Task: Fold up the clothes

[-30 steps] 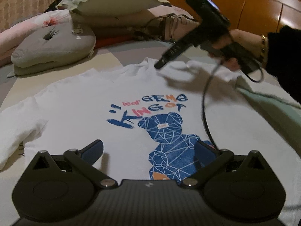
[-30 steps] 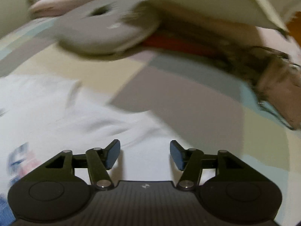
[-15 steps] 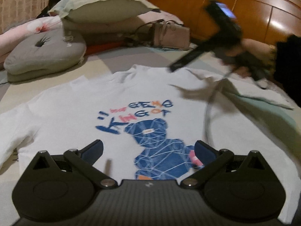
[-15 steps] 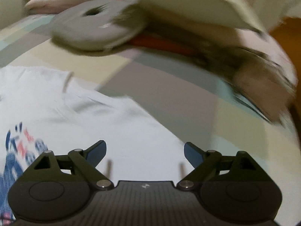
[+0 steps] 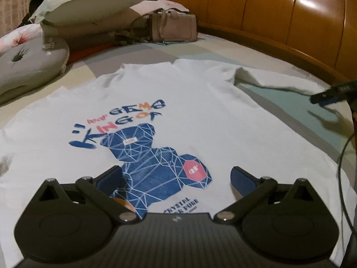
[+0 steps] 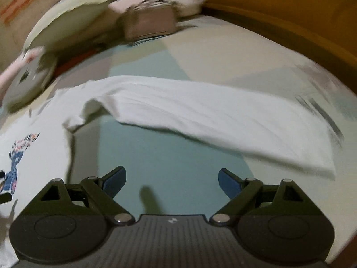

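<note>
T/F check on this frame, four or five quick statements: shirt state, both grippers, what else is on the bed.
1. The white T-shirt lies print side up on the bed. True.
2. The left gripper is clamped on the shirt's hem. False: its jaws are wide apart, with nothing between them.
3. The right gripper is open. True.
4. The shirt's long sleeve is already folded across the print. False: it lies stretched out sideways on the bedsheet, clear of the print.
5. A beige handbag sits beyond the collar, near the wooden headboard. True.
</note>
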The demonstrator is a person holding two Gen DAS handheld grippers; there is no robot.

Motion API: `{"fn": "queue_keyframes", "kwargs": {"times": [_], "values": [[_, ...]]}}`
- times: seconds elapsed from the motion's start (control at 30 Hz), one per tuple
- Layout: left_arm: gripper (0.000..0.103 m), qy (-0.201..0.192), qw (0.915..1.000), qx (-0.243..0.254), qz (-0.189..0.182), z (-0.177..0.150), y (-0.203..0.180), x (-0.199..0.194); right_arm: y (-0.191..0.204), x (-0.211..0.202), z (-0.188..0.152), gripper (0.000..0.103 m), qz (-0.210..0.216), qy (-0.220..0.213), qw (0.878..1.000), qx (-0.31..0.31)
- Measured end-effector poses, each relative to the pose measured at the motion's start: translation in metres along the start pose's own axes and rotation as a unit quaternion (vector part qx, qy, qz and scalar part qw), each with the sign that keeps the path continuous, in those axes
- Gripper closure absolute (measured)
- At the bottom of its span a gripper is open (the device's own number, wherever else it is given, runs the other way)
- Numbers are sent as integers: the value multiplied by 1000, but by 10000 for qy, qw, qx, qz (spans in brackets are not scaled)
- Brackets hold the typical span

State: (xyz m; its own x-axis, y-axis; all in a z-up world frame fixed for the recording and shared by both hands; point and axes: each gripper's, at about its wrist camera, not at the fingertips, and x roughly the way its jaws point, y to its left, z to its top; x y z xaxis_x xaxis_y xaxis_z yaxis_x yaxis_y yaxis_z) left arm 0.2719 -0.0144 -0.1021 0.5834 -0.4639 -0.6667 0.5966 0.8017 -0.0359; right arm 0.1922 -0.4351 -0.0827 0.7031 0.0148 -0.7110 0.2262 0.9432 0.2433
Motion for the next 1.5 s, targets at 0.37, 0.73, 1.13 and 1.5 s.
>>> {"fn": "queue_keyframes", "kwargs": {"times": [0.37, 0.73, 1.13, 1.5], "values": [[1, 32, 10000, 0, 45, -2, 3, 5, -58, 21, 12, 10, 295, -1086, 9819, 1522], [1, 14, 10000, -38, 81, -2, 7, 5, -134, 22, 20, 14, 289, -1816, 9467, 2646], [1, 1, 9999, -23, 102, -2, 8, 7, -167, 31, 31, 95, -7, -1490, 9529, 2640], [1, 4, 9999, -19, 114, -2, 7, 7, -169, 43, 98, 95, -550, -1405, 9700, 1904]]}}
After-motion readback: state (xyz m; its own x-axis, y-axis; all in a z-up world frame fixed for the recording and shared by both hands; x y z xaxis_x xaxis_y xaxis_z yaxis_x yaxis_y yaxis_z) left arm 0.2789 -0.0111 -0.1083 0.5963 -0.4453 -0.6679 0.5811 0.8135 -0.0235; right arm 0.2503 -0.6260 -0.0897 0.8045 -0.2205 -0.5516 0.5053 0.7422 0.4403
